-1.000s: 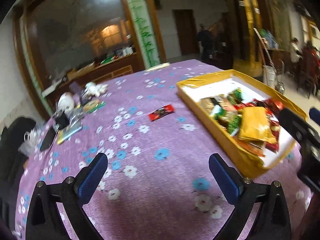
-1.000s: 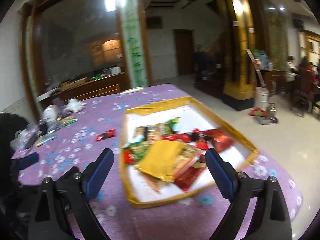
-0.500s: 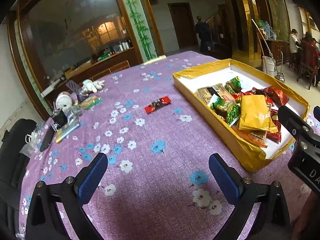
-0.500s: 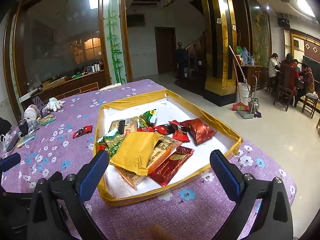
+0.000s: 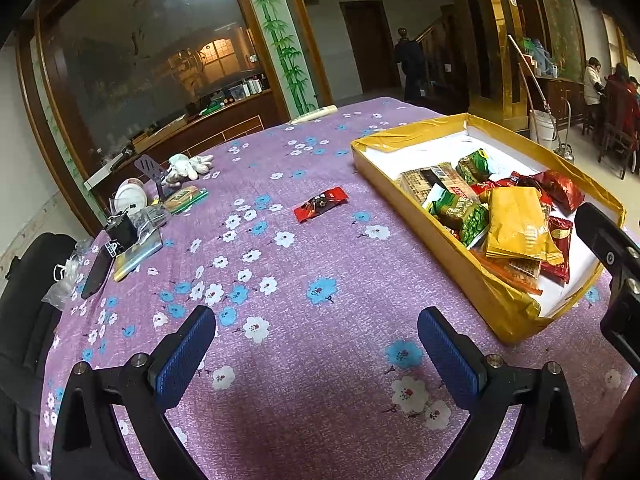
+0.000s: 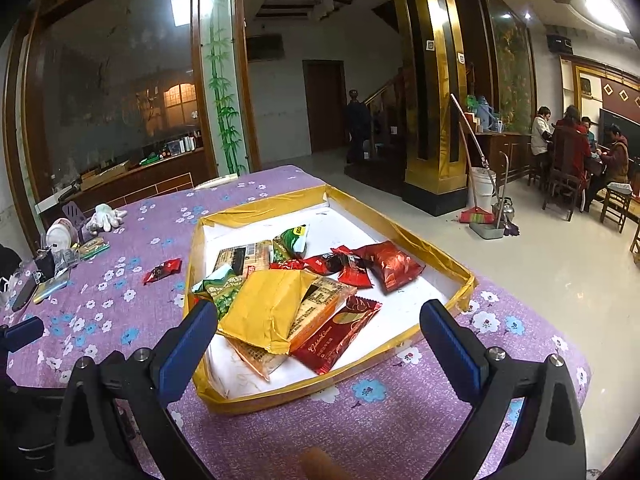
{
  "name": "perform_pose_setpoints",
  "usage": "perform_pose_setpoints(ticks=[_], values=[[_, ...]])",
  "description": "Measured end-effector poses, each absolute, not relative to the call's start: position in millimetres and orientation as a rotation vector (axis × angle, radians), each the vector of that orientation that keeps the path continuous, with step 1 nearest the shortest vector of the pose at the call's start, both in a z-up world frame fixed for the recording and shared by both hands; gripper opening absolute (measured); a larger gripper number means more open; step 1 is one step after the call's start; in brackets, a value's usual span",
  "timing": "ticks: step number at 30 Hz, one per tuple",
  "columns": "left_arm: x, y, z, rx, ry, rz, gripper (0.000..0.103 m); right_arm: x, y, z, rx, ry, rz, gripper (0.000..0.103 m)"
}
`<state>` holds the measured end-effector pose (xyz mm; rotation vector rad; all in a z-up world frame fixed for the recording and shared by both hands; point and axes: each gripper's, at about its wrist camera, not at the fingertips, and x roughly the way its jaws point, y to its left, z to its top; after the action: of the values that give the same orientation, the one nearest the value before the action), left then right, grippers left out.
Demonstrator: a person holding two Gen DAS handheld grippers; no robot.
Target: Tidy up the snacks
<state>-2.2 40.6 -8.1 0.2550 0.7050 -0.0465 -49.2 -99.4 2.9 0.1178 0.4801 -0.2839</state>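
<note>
While both my left tongs (image 5: 316, 350) and right tongs (image 6: 318, 344) gape wide and empty, the tray (image 6: 256, 213) holds heaped snacks (image 6: 280, 300), lower packets half-buried; one red packet (image 5: 320, 209) lies outside

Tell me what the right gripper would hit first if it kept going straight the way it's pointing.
Most likely the yellow snack packet lying on top of the pile in the gold-rimmed tray. The open right gripper points down at it, though depth is hard to judge, so the tray's near rim could come first.
</note>
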Motion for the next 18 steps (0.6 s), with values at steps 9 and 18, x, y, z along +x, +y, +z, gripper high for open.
perform_pose_setpoints(ticks=[9, 18], values=[[-1.5, 41.6, -8.8, 0.256, 0.706, -0.043, 0.102, -51.9, -99.5, 5.4, 0.123, 0.465, -0.286, 0.101], [-1.3, 41.3, -9.3, 0.258, 0.708, -0.045, 0.102, -52.1, -99.7, 5.2, 0.123, 0.465, -0.287, 0.101]])
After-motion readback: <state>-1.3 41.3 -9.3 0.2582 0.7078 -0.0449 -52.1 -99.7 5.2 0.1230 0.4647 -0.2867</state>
